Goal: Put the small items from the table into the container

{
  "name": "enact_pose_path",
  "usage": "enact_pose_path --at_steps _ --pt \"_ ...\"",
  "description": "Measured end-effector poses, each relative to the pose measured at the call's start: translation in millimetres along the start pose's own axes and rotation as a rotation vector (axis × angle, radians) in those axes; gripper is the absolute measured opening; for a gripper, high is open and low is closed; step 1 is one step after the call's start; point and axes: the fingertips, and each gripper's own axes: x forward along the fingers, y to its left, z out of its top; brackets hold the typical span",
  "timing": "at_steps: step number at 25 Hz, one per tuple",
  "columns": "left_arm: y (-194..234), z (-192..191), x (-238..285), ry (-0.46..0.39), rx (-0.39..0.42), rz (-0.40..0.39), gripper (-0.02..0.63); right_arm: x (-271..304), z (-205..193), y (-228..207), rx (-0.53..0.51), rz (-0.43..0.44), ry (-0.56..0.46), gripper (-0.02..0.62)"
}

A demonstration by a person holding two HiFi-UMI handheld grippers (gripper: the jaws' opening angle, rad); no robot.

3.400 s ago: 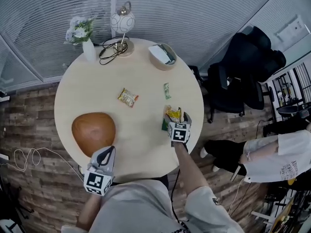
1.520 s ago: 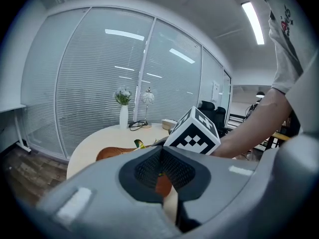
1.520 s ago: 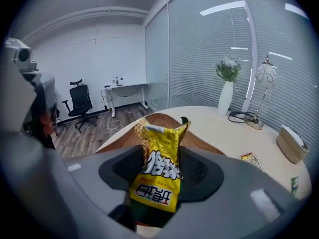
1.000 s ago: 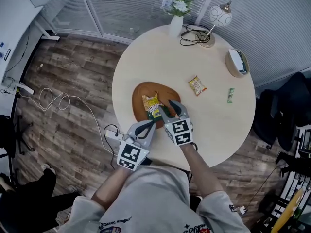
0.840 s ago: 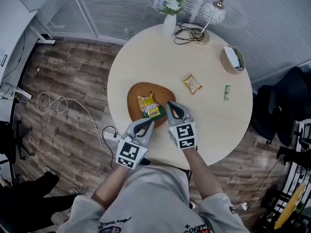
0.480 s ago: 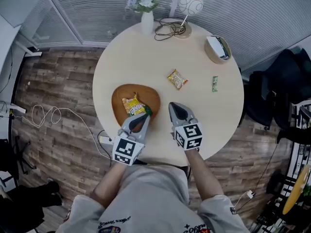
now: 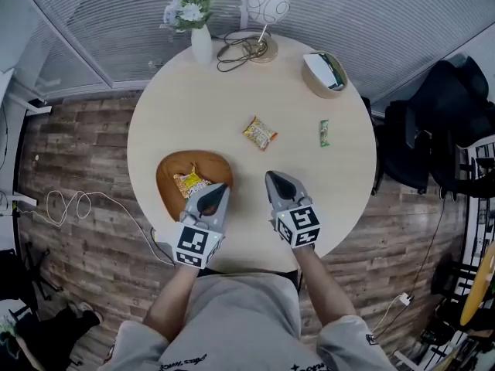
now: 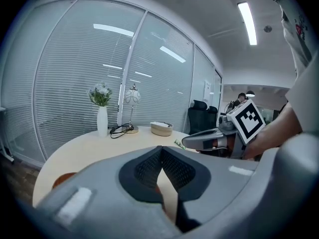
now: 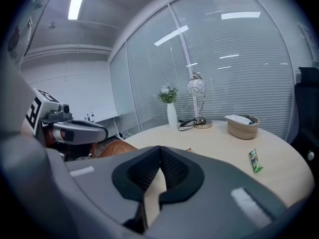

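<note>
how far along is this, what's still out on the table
Done: one snack packet lies in the brown container. In hand: nothing; the left gripper and the right gripper are both shut and empty. Left: the yellow packet and the green packet lie loose on the table, beyond the right gripper.

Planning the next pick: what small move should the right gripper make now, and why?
Probably open the right gripper and reach for the yellow snack packet: its jaws are shut on nothing, and that packet lies nearest on the round beige table, outside the brown wooden tray.
</note>
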Motion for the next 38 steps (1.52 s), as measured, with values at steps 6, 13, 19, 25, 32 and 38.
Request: enact_pose_path --at_steps 6,13,19,25,32,38 --pt "14 1 18 0.030 0.002 0.039 -0.005 48 -4 -44 -0.060 -0.048 0.057 0.003" --pt "24 -10 12 0.063 -0.023 0.078 -0.005 117 -25 -84 -0.169 -0.071 0.190 0.059" --pt "35 -26 5 0.086 -0.061 0.106 -0.005 153 -50 -101 -0.219 -0.069 0.306 0.086" --pt "45 -30 5 0.091 -0.082 0.117 -0.005 169 -72 -114 -0.197 -0.083 0.400 0.144" --pt "52 -31 2 0.090 -0.099 0.127 -0.005 167 -77 -112 -0.143 -0.078 0.430 0.100" --pt "53 -32 -3 0.082 -0.109 0.129 -0.005 156 -73 -106 -0.147 -0.058 0.445 0.058"
